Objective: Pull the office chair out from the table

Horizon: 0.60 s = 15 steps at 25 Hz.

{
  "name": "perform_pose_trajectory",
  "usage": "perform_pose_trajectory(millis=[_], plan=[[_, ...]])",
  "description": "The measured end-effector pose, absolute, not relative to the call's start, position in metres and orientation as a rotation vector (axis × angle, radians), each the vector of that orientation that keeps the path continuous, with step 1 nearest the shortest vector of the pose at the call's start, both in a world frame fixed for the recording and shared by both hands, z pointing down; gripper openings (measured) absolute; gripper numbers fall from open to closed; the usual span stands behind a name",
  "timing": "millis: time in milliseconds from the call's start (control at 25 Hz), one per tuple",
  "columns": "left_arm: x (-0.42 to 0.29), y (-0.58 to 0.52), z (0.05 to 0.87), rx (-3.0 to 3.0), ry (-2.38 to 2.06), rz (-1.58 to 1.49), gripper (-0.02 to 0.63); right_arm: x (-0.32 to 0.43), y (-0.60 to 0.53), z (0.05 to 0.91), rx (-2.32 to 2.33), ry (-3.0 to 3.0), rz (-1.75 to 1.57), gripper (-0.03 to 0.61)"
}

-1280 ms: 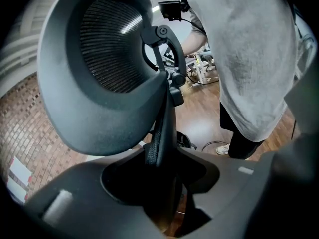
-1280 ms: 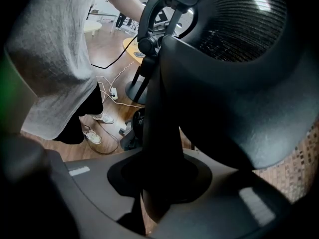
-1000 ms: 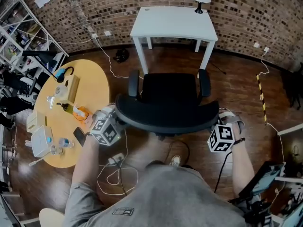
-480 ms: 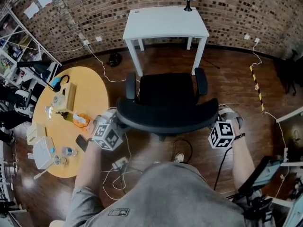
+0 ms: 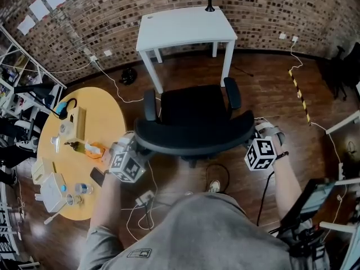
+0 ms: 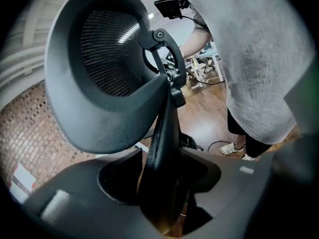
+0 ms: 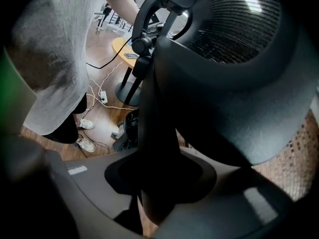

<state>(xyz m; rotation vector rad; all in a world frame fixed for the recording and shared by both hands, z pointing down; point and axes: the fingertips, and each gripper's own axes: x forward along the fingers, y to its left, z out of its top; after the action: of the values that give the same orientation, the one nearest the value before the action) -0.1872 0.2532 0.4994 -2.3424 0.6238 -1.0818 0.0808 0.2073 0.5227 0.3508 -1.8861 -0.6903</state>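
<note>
At nine o'clock on the wooden floor [image 5: 264,89] sits a round yellow table [image 5: 104,120]. Just right of it, at the chair's eight o'clock, the left gripper [image 5: 134,148] straddles the backrest rim [image 5: 194,138]. Its jaws have just been easing apart and sit loose around it. Dead centre, the office chair [image 5: 194,108] stands clear of the white table [image 5: 185,24] at twelve o'clock. At four o'clock the right gripper [image 5: 252,140] straddles the same rim, jaws just spreading, not pinching.

No text, label or number can be read.
</note>
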Motion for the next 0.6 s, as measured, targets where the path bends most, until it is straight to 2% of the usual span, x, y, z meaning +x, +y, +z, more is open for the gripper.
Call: perform_pose_trajectory(millis=[80, 200, 280, 360, 480, 600], plan=[[-0.186, 0.253, 0.497, -2.373, 0.663, -1.041, 0.226, 0.08, 0.208, 0.524, 0.376, -1.903, -0.67, 0.188], [-0.187, 0.252, 0.487, -2.418, 0.792, -0.92, 0.315, 0.076, 0.208, 0.525, 0.459, -1.941, -0.635, 0.325], [-0.188, 0.252, 0.48, -2.411, 0.866, -0.847, 0.353, 0.074, 0.205, 0.518, 0.55, -1.977, -0.637, 0.381], [-0.191, 0.253, 0.472, -2.404, 0.93, -0.784, 0.38, 0.074, 0.201, 0.505, 0.664, -2.023, -0.644, 0.4], [-0.201, 0.259, 0.457, -2.424, 1.033, -0.685, 0.38, 0.078, 0.204, 0.484, 0.8, -2.072, -0.649, 0.419], [-0.207, 0.271, 0.438, -2.459, 1.102, -0.479, 0.38, 0.08, 0.222, 0.477, 0.856, -2.117, -0.608, 0.382]])
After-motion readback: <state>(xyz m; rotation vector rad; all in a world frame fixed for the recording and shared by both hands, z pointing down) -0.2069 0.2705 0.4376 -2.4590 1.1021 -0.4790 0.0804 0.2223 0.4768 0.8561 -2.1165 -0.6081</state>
